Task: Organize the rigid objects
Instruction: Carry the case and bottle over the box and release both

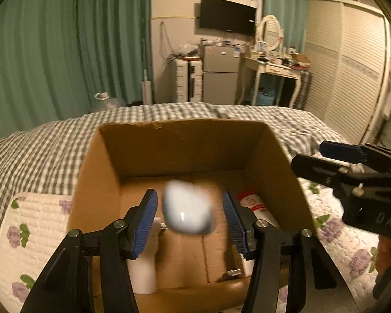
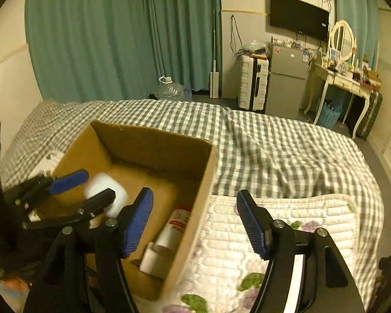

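On the grey-checked bed (image 2: 273, 140), over my open brown cardboard box (image 1: 169, 140), my left tongs (image 1: 190, 216) gape around a blurred white rounded case (image 1: 187, 211), apparently loose; it could bounce onto the red-labelled white bottle (image 1: 258, 208), while my right tongs (image 2: 195, 224) hang open, empty.

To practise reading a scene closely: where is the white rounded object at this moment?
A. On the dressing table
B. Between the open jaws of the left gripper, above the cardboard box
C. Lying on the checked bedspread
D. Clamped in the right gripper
B: the white rounded object appears blurred between the spread jaws of the left gripper, over the open cardboard box; the right gripper is empty.
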`<action>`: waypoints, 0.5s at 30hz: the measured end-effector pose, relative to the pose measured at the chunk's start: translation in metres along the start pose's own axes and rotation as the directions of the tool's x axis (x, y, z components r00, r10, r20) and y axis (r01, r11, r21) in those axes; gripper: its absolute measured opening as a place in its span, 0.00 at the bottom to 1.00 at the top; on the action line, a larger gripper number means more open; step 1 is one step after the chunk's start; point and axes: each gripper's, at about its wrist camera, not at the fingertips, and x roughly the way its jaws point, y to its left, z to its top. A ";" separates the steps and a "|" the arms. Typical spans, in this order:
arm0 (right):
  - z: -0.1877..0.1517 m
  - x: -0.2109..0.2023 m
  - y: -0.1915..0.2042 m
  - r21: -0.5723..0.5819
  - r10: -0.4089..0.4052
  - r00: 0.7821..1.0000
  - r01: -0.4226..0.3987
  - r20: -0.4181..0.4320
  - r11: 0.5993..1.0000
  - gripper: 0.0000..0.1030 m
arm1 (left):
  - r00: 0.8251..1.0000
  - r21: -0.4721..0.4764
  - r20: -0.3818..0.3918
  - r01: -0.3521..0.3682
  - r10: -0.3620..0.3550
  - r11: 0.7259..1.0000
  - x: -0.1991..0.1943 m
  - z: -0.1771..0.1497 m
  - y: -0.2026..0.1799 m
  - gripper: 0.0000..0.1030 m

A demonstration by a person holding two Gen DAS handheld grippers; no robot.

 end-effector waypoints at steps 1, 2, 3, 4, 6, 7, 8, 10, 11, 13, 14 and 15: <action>-0.001 -0.004 -0.001 -0.007 -0.019 1.000 0.019 0.009 1.000 0.69 | 1.000 0.002 0.004 0.005 -0.005 1.000 -0.003 0.001 -0.001 0.55; -0.002 -0.007 -0.003 -0.008 -0.029 0.999 0.029 0.014 1.000 0.71 | 1.000 0.002 0.011 0.007 -0.007 1.000 -0.007 0.003 -0.001 0.57; -0.003 -0.014 -0.005 -0.003 -0.039 0.999 0.039 0.026 0.999 0.72 | 1.000 0.002 0.016 0.007 -0.007 1.000 -0.010 0.005 -0.002 0.59; -0.004 -0.020 -0.005 0.004 -0.046 0.998 0.046 0.037 0.999 0.72 | 1.000 -0.001 0.023 0.000 0.000 1.000 -0.016 0.007 -0.001 0.59; -0.007 -0.034 -0.003 0.006 -0.057 0.996 0.057 0.062 0.998 0.73 | 0.999 -0.009 0.035 -0.008 0.008 1.000 -0.027 0.009 0.001 0.59; -0.011 -0.042 -0.001 0.003 -0.063 0.995 0.063 0.075 0.998 0.74 | 0.999 -0.015 0.047 -0.010 0.011 1.000 -0.036 0.010 0.003 0.59; -0.014 -0.051 0.003 0.000 -0.071 0.994 0.071 0.086 0.997 0.74 | 0.999 -0.018 0.053 -0.012 0.013 1.000 -0.043 0.010 0.005 0.59; -0.024 -0.070 0.012 -0.006 -0.076 0.991 0.077 0.108 0.997 0.76 | 0.998 -0.020 0.068 -0.016 0.017 1.000 -0.060 0.010 0.009 0.59; -0.028 -0.078 0.017 -0.008 -0.075 0.991 0.077 0.113 0.997 0.76 | 0.997 -0.019 0.076 -0.018 0.020 1.000 -0.070 0.009 0.012 0.59; -0.035 -0.091 0.029 -0.016 -0.069 0.990 0.072 0.121 0.997 0.77 | 0.995 -0.015 0.091 -0.032 0.033 0.999 -0.091 0.007 0.017 0.60; -0.037 -0.096 0.035 -0.021 -0.064 0.990 0.067 0.123 0.998 0.77 | 0.995 -0.011 0.095 -0.042 0.043 0.999 -0.099 0.006 0.019 0.60; -0.041 -0.102 0.041 -0.028 -0.057 0.991 0.060 0.125 0.998 0.77 | 0.994 -0.005 0.099 -0.050 0.050 0.999 -0.108 0.004 0.021 0.62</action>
